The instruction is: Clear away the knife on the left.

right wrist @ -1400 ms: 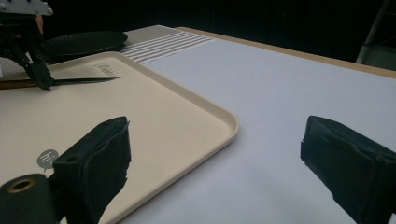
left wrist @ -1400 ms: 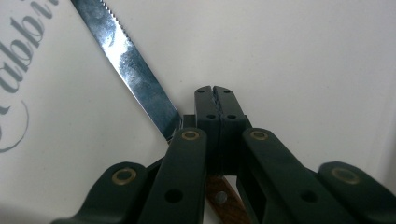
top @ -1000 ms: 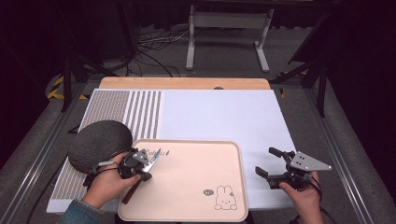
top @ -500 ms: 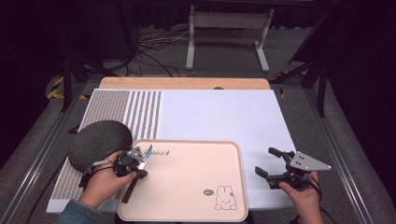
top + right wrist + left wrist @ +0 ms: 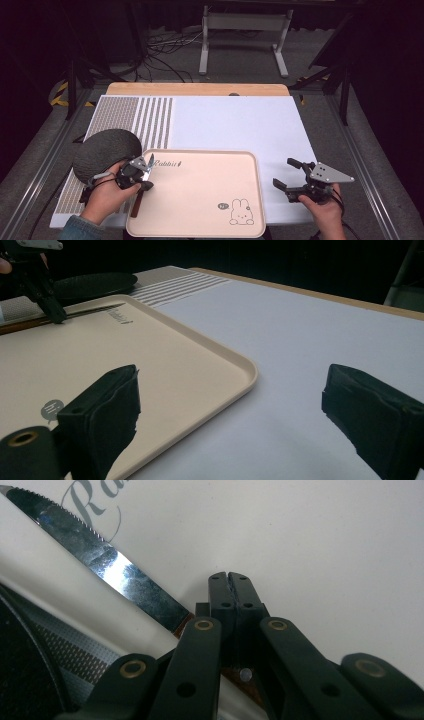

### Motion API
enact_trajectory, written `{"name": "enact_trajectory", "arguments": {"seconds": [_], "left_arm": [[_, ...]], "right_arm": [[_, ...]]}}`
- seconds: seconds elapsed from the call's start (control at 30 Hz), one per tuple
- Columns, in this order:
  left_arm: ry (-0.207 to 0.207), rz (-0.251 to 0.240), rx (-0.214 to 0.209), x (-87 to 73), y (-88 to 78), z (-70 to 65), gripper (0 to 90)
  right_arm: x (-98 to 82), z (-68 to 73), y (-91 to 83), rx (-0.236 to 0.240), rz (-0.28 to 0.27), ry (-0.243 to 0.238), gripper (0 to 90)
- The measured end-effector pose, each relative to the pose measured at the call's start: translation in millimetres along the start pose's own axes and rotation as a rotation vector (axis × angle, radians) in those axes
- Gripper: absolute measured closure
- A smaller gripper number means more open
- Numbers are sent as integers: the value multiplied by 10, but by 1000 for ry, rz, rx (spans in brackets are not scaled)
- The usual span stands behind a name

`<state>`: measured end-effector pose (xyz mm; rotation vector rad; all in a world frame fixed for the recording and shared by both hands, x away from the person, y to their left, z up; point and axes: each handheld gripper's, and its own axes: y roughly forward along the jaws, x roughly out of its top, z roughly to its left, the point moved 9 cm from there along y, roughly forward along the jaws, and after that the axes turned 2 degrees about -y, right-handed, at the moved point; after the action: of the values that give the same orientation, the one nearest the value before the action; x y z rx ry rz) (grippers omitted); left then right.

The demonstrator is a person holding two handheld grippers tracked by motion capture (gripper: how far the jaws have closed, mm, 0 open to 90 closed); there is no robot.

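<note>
Leftward and a little down is where the left gripper (image 5: 141, 176) has slid since a second ago: it then sat further in over the tray's upper left corner, and now it hangs at the tray's left edge, in the lower left of the high view. Its black jaws are clenched tight together with nothing between their tips, as the left gripper view shows, where they meet in a thin seam at the middle of the frame. Just beside them lies a knife (image 5: 107, 565). The serrated steel blade runs from the upper left corner of that view down towards the jaws, resting along the raised rim of the tray (image 5: 200, 200), and its brown handle passes under the gripper. In the high view the handle shows as a dark stick slanting down along the tray's left rim. I cannot tell whether the gripper touches it.

That beige tray sits at the bottom centre of the high view on a white mat (image 5: 235, 125), with a small rabbit drawing (image 5: 241, 212) near its lower right corner. A dark round pad (image 5: 106, 152) lies to the left, just beside the left hand.

At the lower right, the right gripper (image 5: 286, 173) hovers over the mat beside the tray, kept where it was, jaws spread wide and released, holding nothing.
</note>
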<state>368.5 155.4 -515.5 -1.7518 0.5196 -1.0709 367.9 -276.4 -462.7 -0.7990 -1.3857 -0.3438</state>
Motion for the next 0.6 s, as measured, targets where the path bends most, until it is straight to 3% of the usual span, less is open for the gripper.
{"name": "enact_trajectory", "arguments": {"seconds": [0.3, 0.6], "left_arm": [[-30, 0, -7, -64, -24, -22, 900], [-21, 12, -12, -105, -40, -52, 900]], "right_arm": [[1, -1, -2, 0, -1, 0, 90], [1, 4, 2, 2, 1, -4, 90]]}}
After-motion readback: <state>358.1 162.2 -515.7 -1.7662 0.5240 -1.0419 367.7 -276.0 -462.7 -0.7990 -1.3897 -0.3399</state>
